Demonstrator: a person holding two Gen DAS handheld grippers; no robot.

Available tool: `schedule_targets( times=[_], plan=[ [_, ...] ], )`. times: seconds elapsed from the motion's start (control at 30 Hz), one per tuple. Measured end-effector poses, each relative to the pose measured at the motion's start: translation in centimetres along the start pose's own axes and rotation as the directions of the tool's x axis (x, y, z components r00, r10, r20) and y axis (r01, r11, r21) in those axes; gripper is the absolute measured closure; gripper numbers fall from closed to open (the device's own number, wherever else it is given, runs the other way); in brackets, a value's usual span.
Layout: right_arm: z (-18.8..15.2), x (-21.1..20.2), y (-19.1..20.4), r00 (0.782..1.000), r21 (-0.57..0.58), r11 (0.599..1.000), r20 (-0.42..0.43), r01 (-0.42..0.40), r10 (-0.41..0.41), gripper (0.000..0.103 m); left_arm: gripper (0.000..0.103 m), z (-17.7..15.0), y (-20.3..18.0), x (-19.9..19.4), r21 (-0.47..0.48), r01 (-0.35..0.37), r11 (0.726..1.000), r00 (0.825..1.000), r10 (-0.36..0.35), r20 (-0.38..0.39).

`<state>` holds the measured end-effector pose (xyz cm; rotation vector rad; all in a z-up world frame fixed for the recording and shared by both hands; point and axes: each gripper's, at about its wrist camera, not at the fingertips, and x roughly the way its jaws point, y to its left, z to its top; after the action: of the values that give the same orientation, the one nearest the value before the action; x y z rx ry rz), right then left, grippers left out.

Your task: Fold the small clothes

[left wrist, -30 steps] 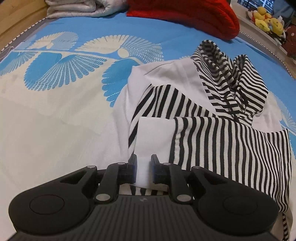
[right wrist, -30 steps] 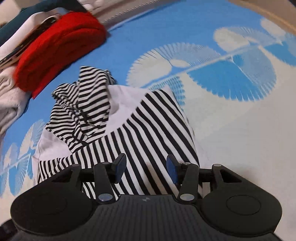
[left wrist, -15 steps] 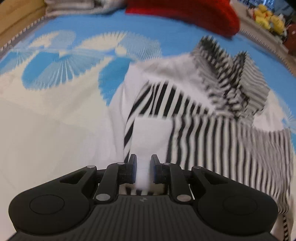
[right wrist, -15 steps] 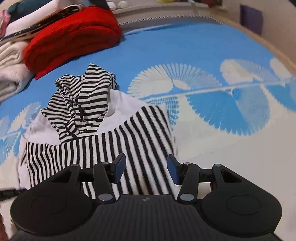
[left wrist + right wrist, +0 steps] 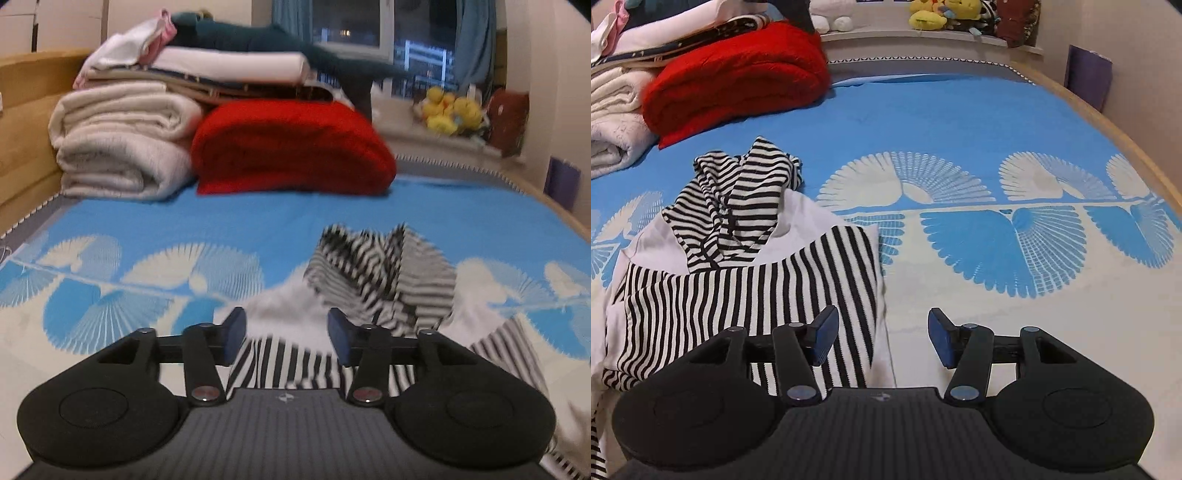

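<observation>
Left claw [image 5: 284,334]: jaws have just been opening, now stand well apart, nothing between the pads. The fold of cloth they pinched a moment ago is let go and lies below them. That view is motion-blurred, so fine detail is soft.

Striped top [image 5: 746,269]: lies on the bedsheet [image 5: 960,122] near the front edge, partly folded, in front of both claws. Judgement: light, limp knit jersey, no stiffness, and it should drape and sag wherever it is unsupported. Not fragile. Not slippery, but layers may slide over each other on a lift. The body is black-and-white stripe with plain white panels. The hood [image 5: 738,192] is bunched in a crumpled heap at the far end, finer stripes, and stands a bit proud of the flat part.

Where to grab, as I read it: pinch a hem or a folded edge, at a corner and through all layers. The straight right edge of the striped panel looks like the cleanest hold.

Right claw [image 5: 881,338]: jaws have just been opening a little, now wide and empty. It straddles that right edge of the top: left pad over stripes, right pad over bare sheet.

Sheet: flat woven cotton look, blue with white fan print.
</observation>
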<state>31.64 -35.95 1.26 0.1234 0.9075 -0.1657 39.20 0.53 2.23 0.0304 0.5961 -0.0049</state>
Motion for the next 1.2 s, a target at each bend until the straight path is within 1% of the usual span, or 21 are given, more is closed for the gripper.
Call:
schedule_targets(
  times=[0.1, 0.2, 0.23, 0.3, 0.37, 0.4, 0.47, 0.57, 0.67, 0.7, 0.77, 0.83, 0.87, 0.9, 0.93, 0.97, 1.03, 1.07, 1.13, 1.17, 1.2],
  plan=[
    [0.2, -0.2, -0.6, 1.0, 0.01, 1.0, 0.01, 0.007, -0.007, 0.048, 0.045, 2.9, -0.1, 0.8, -0.049, 0.058, 0.997, 0.998, -0.059, -0.005],
    [0.5, -0.2, -1.0, 1.0, 0.017, 1.0, 0.012, 0.001, -0.001, 0.048, 0.045, 6.6, -1.4, 3.8, -0.051, 0.053, 0.997, 0.998, -0.054, -0.017],
    [0.6, -0.2, -1.1, 1.0, 0.019, 1.0, 0.014, -0.005, 0.005, 0.048, 0.045, 7.8, -1.8, 5.1, -0.05, 0.065, 0.997, 0.997, -0.066, -0.029],
    [0.9, -0.2, -1.2, 1.0, 0.021, 1.0, 0.018, -0.01, 0.009, 0.048, 0.045, 10.3, -2.8, 8.9, -0.067, 0.097, 0.993, 0.991, -0.103, -0.091],
    [1.2, -0.1, -1.4, 1.0, 0.028, 1.0, 0.019, -0.014, 0.013, 0.048, 0.045, 12.2, -3.5, 13.2, -0.092, 0.113, 0.989, 0.981, -0.126, -0.149],
    [1.4, -0.1, -1.5, 1.0, 0.032, 0.999, 0.02, -0.017, 0.017, 0.048, 0.045, 13.0, -4.0, 15.7, -0.088, 0.115, 0.989, 0.975, -0.13, -0.178],
    [1.8, -0.1, -1.5, 0.999, 0.038, 0.999, 0.025, -0.026, 0.025, 0.048, 0.046, 14.4, -5.2, 20.1, -0.067, 0.097, 0.993, 0.969, -0.109, -0.223],
    [2.4, 0.2, -1.2, 0.999, 0.031, 0.999, 0.033, -0.034, 0.033, 0.048, 0.046, 15.2, -6.3, 26.3, -0.068, 0.061, 0.996, 0.957, -0.078, -0.28],
    [2.5, 0.9, -1.0, 0.999, 0.017, 0.999, 0.017, -0.03, 0.03, 0.048, 0.046, 14.9, -7.0, 31.2, -0.108, 0.035, 0.994, 0.938, -0.07, -0.341],
    [2.4, 1.0, -1.0, 0.999, 0.015, 0.999, 0.013, -0.031, 0.031, 0.048, 0.046, 14.8, -7.2, 32.8, -0.098, 0.033, 0.995, 0.933, -0.066, -0.355],
    [2.4, 1.2, -1.0, 0.999, 0.01, 0.999, 0.008, -0.034, 0.034, 0.048, 0.046, 14.1, -7.6, 35.0, -0.063, -0.005, 0.998, 0.924, -0.02, -0.383],
    [2.5, 1.3, -1.0, 0.999, 0.007, 0.999, 0.006, -0.032, 0.032, 0.048, 0.054, 13.4, -7.7, 36.5, -0.042, -0.025, 0.999, 0.917, 0.006, -0.399],
    [2.5, 1.4, -1.1, 1.0, 0.007, 1.0, 0.002, -0.03, 0.03, 0.048, 0.071, 13.2, -7.6, 37.0, -0.041, -0.024, 0.999, 0.915, 0.006, -0.403],
    [2.4, 1.6, -1.2, 1.0, 0.01, 1.0, -0.002, -0.029, 0.029, 0.048, 0.092, 12.9, -7.6, 37.2, -0.041, -0.007, 0.999, 0.914, -0.011, -0.406],
    [2.5, 1.7, -1.3, 1.0, 0.015, 1.0, -0.007, -0.027, 0.027, 0.048, 0.093, 12.9, -7.5, 37.1, -0.041, 0.015, 0.999, 0.913, -0.03, -0.406],
    [2.5, 1.9, -1.3, 0.999, 0.02, 0.999, -0.011, -0.029, 0.03, 0.048, 0.094, 13.0, -7.5, 36.4, -0.042, 0.034, 0.999, 0.919, -0.048, -0.391],
    [2.5, 1.9, -1.2, 0.999, 0.026, 0.999, -0.014, -0.036, 0.037, 0.048, 0.095, 13.6, -7.4, 33.5, -0.058, 0.091, 0.994, 0.937, -0.105, -0.334],
    [2.5, 1.9, -1.1, 0.999, 0.026, 0.999, -0.013, -0.04, 0.04, 0.048, 0.095, 13.7, -7.2, 31.8, -0.076, 0.131, 0.988, 0.942, -0.148, -0.3],
    [2.7, 1.7, -0.8, 0.999, 0.03, 0.998, -0.009, -0.047, 0.047, 0.048, 0.095, 13.5, -6.6, 26.6, -0.105, 0.222, 0.969, 0.944, -0.24, -0.227],
    [2.7, 1.7, -0.8, 0.999, 0.035, 0.998, -0.007, -0.05, 0.051, 0.048, 0.095, 12.9, -6.1, 23.5, -0.097, 0.259, 0.961, 0.943, -0.273, -0.192],
    [2.8, 1.5, -0.7, 0.999, 0.041, 0.998, -0.002, -0.054, 0.054, 0.048, 0.095, 11.8, -5.5, 19.4, -0.078, 0.297, 0.952, 0.94, -0.306, -0.149]
  ],
)
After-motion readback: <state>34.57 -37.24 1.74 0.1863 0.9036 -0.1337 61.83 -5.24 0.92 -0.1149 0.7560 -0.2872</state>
